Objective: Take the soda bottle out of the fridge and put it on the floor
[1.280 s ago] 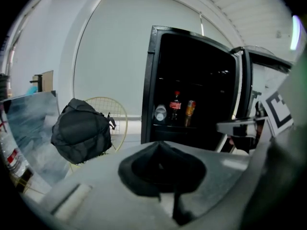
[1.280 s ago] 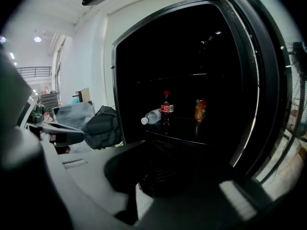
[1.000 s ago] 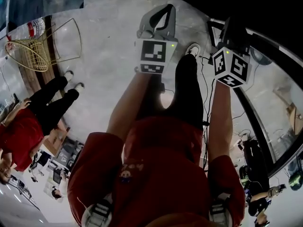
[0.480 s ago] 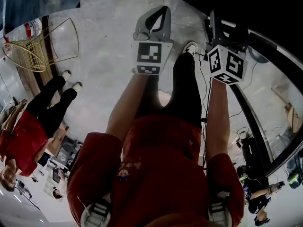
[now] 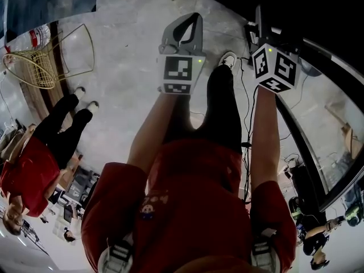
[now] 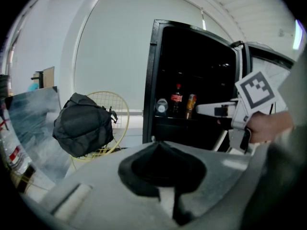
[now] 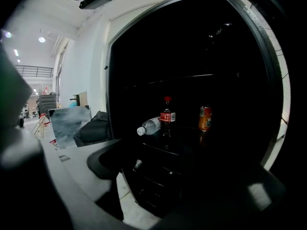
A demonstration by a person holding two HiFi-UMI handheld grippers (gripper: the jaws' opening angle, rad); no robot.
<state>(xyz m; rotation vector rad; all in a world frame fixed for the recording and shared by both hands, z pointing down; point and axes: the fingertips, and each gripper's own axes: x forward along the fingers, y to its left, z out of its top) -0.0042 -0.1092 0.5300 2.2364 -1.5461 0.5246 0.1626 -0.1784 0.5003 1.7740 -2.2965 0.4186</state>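
Right gripper (image 7: 182, 176) jaws just opened wide, empty; soda bottle (image 7: 166, 115) stands on fridge shelf (image 7: 184, 134) ahead, apart. Left gripper (image 6: 159, 146) closed.

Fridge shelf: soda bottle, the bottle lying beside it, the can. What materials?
Soda bottle: likely clear plastic, dark contents showing through, red cap and label. Lying bottle: see-through plastic by the look, white cap. Can: probably aluminium, printed orange, slight sheen.

A yellow wire chair (image 6: 113, 110) stands on grey floor (image 5: 125, 78) by a white wall (image 6: 115, 47).
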